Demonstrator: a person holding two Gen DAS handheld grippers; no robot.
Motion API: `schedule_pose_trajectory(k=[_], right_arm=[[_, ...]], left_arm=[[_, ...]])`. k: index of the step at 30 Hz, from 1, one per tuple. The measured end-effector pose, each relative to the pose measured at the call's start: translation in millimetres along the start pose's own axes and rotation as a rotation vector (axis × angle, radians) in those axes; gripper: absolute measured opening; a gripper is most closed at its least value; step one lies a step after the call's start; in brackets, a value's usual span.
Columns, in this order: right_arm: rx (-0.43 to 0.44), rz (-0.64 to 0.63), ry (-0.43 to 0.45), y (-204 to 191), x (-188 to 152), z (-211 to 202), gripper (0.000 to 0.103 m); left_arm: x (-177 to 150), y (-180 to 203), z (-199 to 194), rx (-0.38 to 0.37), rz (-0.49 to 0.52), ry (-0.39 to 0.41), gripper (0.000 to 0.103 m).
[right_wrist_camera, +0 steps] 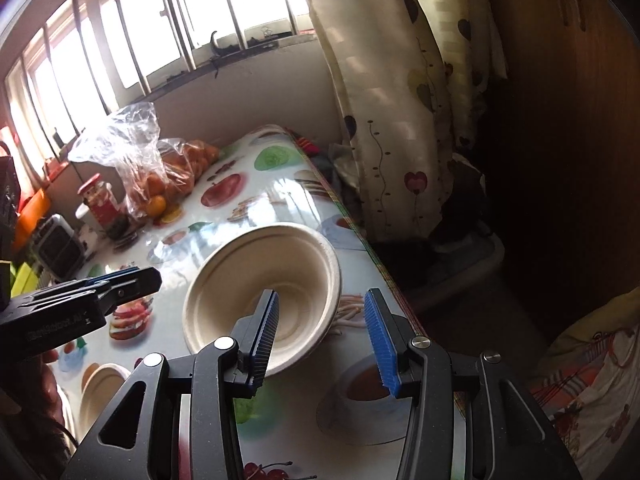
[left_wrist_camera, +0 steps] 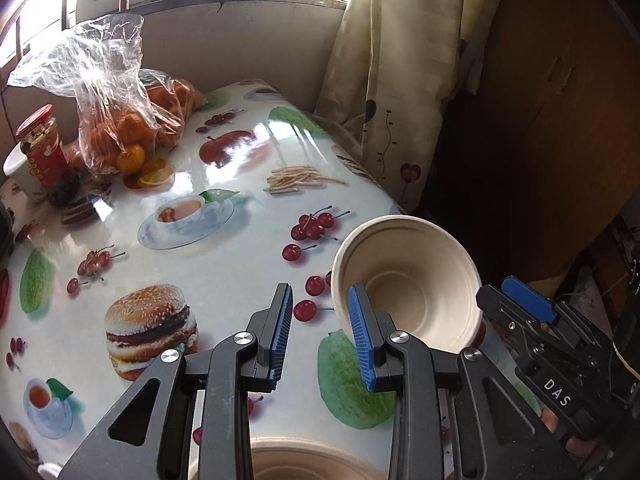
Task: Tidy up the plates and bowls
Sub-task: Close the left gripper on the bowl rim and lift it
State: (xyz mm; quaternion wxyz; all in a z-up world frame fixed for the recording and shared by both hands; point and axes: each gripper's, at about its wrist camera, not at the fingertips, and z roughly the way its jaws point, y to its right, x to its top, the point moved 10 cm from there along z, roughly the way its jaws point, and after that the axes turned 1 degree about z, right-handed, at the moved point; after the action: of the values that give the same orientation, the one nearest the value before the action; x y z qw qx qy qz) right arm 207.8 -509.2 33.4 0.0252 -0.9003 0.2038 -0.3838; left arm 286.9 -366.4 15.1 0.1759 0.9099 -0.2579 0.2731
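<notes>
Right wrist view showed the bowl (right_wrist_camera: 262,292) tipped on its side above the desk (right_wrist_camera: 288,200), its opening turned toward you, near the desk's right edge. Your right hand-held gripper (right_wrist_camera: 322,340) had one finger inside the bowl and the other outside the rim, but the fingers stood well apart with a clear gap beside the wall, so you were not pinching it; whether the inner finger touched the wall I could not tell. Your left hand-held gripper (left_wrist_camera: 320,334) was spread too, holding nothing, just beside that bowl's rim. A second bowl (left_wrist_camera: 280,460) sat low under the left gripper, resting on the desk.

As I judged it, you were early in the job: two bowls lay apart, unstacked, and no plates showed anywhere. Nesting the tipped bowl into the other seemed the likely work left.

The desk wore a glossy cloth printed with burgers, cherries and teacups. Toward its far left corner stood a bag of oranges (left_wrist_camera: 120,128), a red-lidded jar (left_wrist_camera: 42,148) and a white cup (left_wrist_camera: 20,172). Behind were a barred window (right_wrist_camera: 160,32), a patterned curtain (right_wrist_camera: 392,100) and a dark wooden cupboard (right_wrist_camera: 560,120).
</notes>
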Motion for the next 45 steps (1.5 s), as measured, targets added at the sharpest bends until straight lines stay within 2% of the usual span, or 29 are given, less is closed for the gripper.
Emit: schedule_pose_trajectory(k=[15, 36, 45], right_arm=[[-0.003, 0.007, -0.018, 9.9, 0.7, 10.8, 0.044], [0.028, 0.001, -0.050, 4.4, -4.0, 23.7, 0.043], [0.023, 0.003, -0.052, 2.6, -5.0, 25.4, 0.032]], left_arm=[[2.0, 6.1, 17.5, -0.011, 0.004, -0.032, 0.030], [-1.2, 12.3, 39.9, -0.037, 0.004, -0.087, 0.030], [-1.5, 14.0, 42.4, -0.047, 0.008, -0.092, 0.030]])
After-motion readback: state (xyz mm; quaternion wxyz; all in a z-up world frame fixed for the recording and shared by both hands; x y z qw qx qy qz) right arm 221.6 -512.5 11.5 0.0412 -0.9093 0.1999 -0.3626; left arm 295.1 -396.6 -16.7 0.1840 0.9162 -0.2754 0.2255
